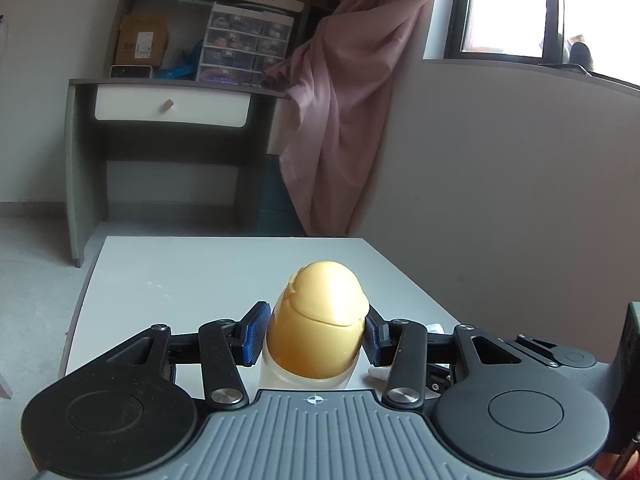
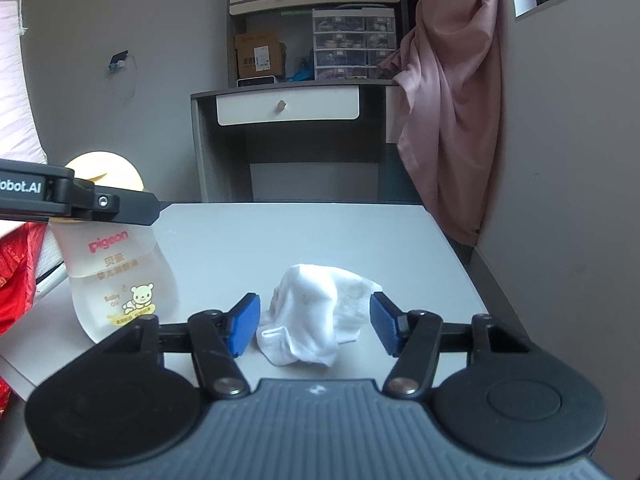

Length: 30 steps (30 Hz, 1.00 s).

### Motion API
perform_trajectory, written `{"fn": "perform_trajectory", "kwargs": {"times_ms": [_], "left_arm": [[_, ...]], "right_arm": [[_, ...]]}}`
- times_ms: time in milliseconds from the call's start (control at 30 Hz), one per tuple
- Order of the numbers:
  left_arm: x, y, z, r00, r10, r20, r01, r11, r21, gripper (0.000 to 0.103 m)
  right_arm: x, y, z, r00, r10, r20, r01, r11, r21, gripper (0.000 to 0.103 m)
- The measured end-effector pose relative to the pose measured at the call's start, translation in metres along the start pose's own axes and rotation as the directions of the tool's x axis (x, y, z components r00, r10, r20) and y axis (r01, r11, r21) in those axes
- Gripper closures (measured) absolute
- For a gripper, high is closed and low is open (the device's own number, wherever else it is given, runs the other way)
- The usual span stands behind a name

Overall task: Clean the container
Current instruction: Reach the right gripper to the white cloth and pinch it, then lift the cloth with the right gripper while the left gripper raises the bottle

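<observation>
While the left gripper (image 1: 316, 334) is pinching the baby-oil bottle (image 1: 316, 332) by its yellow domed cap (image 1: 320, 312), both blue pads (image 1: 254, 332) are pressing against the cap's sides, and the bottle is standing upright on the grey table (image 1: 200, 280). In the right wrist view the same bottle (image 2: 120, 280) is sitting close to the table's left edge, toward its near corner; its frosted clear body is showing red lettering and a small bear picture, and the left gripper's black finger is crossing in front of it just below the cap (image 2: 108, 172).

The right gripper (image 2: 314, 322) is hovering with its jaws spread wide, one blue pad (image 2: 242, 324) just beside each side of a crumpled white cloth (image 2: 316, 312); whether either pad is touching the fabric cannot be told. The cloth is lying on the table (image 2: 320, 232) near its front edge, roughly midway across, well apart from the bottle.

Beyond the table's far edge a grey desk (image 2: 288, 120) with a white drawer is standing against the wall, and a pink curtain (image 2: 452, 100) is hanging to its right.
</observation>
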State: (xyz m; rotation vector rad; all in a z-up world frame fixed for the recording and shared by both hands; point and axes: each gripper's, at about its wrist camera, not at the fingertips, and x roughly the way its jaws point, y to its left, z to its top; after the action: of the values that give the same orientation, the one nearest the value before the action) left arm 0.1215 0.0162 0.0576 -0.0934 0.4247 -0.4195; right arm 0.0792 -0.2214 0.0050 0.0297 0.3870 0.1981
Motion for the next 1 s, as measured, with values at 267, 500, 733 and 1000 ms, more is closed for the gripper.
{"fn": "perform_trajectory", "kwargs": {"times_ms": [267,500,733,1000], "left_arm": [[0.002,0.005,0.006,1.000,0.000,-0.003,0.000,1.000,-0.002,0.056],[0.027,-0.032,0.000,0.999,0.033,0.014,-0.033,0.999,-0.017,0.056],[0.029,-0.030,0.004,0.999,0.038,0.002,-0.038,0.999,-0.023,0.056],[0.031,-0.034,0.009,0.999,0.045,-0.013,-0.045,0.999,-0.018,0.056]], "right_arm": [[0.014,-0.001,-0.001,1.000,0.010,-0.024,-0.009,1.000,0.012,0.063],[0.002,-0.005,-0.006,0.999,0.051,0.009,-0.052,0.997,0.059,0.093],[-0.028,-0.001,-0.006,0.983,0.164,0.082,-0.173,0.979,0.108,0.093],[-0.048,0.021,-0.012,0.920,0.356,0.167,-0.377,0.918,0.122,0.093]]}}
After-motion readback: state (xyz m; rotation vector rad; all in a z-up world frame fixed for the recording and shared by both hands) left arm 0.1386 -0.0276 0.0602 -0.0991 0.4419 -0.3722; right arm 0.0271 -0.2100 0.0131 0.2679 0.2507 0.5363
